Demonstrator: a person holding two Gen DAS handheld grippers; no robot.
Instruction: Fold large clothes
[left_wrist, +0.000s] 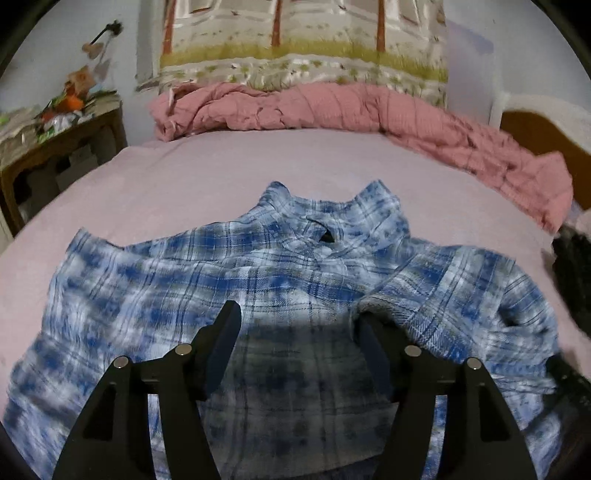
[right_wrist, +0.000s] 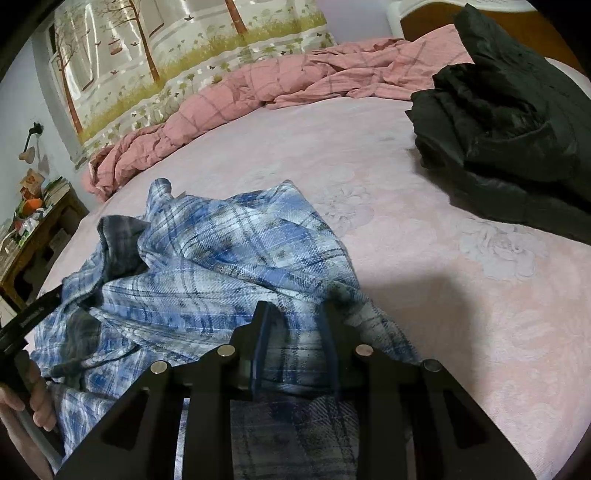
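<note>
Blue-and-white plaid flannel, a large shirt (left_wrist: 258, 280), lies spread on the pink bed sheet (left_wrist: 184, 177) with its collar pointing away toward the rumpled pink quilt (left_wrist: 332, 107) and its body running back toward the person. The left gripper (left_wrist: 295, 321) hovers over the middle of the shirt with its jaws apart and nothing pressed between them; a folded-over sleeve edge lies just beside its right finger. The right gripper (right_wrist: 295, 317) sits at the shirt's right side, jaws narrowed onto a raised ridge of cloth, so it appears to be pinching the shirt's edge. A black jacket (right_wrist: 509, 122) is heaped well apart, further right. Judging by this, the next fold runs across the shirt's long axis from the right, and the right hand is already on that side.
</note>
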